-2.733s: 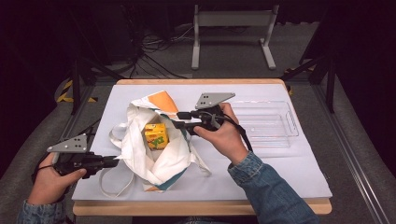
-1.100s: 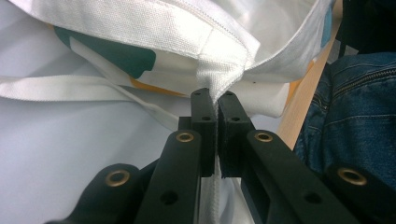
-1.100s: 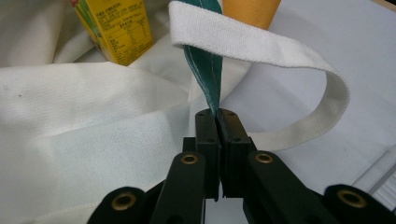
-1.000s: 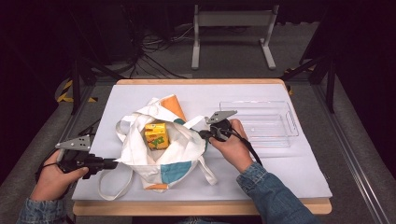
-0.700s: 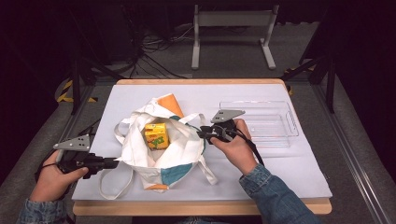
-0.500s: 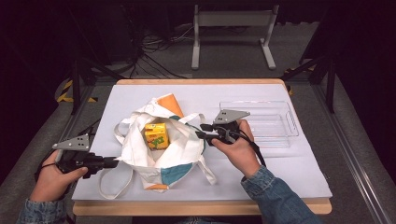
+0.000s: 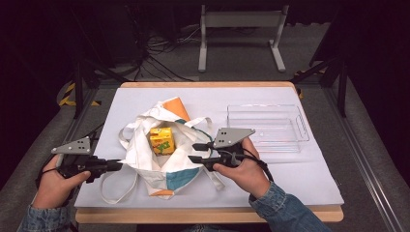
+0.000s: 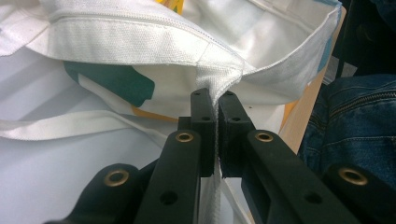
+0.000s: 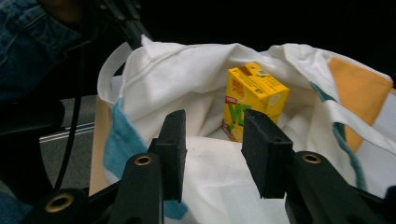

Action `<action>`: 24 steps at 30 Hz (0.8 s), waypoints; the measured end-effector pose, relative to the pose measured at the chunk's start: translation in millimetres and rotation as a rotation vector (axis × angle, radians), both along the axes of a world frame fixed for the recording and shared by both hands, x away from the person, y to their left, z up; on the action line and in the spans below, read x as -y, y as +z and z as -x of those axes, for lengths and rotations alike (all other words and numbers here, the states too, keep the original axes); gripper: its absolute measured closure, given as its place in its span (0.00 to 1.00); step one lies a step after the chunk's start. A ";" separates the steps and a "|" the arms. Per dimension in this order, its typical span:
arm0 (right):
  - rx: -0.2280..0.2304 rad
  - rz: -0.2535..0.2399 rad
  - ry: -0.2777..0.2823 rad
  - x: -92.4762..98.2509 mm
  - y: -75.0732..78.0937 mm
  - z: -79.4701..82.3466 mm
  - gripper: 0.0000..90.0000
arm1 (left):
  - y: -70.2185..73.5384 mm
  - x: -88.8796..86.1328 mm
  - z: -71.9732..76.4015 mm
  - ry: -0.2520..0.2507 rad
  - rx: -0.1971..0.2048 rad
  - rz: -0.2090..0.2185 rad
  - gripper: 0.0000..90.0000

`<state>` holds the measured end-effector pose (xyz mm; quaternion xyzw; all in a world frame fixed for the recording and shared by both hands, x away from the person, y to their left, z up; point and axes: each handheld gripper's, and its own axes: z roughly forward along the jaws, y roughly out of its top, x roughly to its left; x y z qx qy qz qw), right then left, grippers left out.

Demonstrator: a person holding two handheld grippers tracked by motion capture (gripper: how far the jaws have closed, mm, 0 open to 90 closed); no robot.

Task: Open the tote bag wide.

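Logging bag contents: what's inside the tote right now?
One yellow carton stands inside the open tote bag. The bag's folds cover the rest of its bottom, so anything beneath them cannot be seen.

The left hand (image 7: 55, 181) sits at about 8 o'clock of the table and holds the left gripper (image 7: 116, 166), its jaws pressed together on white fabric. At 5 o'clock the right hand (image 7: 244, 169) holds the right gripper (image 7: 196, 152), pointing toward 9 o'clock with jaws apart.
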<state>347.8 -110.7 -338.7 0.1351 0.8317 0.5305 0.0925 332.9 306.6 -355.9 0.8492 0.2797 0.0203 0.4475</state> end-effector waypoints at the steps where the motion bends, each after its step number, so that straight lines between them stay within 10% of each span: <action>1: -0.004 0.001 0.009 -0.5 -1.7 1.0 0.66 | 0.1 -0.1 0.3 0.004 -0.001 0.002 0.97; 12: -0.031 0.030 0.125 -7.4 -24.9 6.7 0.64 | 0.1 0.5 -0.4 0.015 0.000 0.008 0.97; 16: -0.004 0.096 0.154 -8.5 -29.1 5.6 0.98 | -1.8 -0.4 -1.5 0.019 -0.004 0.000 0.97; 24: -0.047 0.126 0.071 -8.3 -40.8 -4.8 0.99 | -11.3 1.7 -7.5 0.046 -0.036 -0.044 0.97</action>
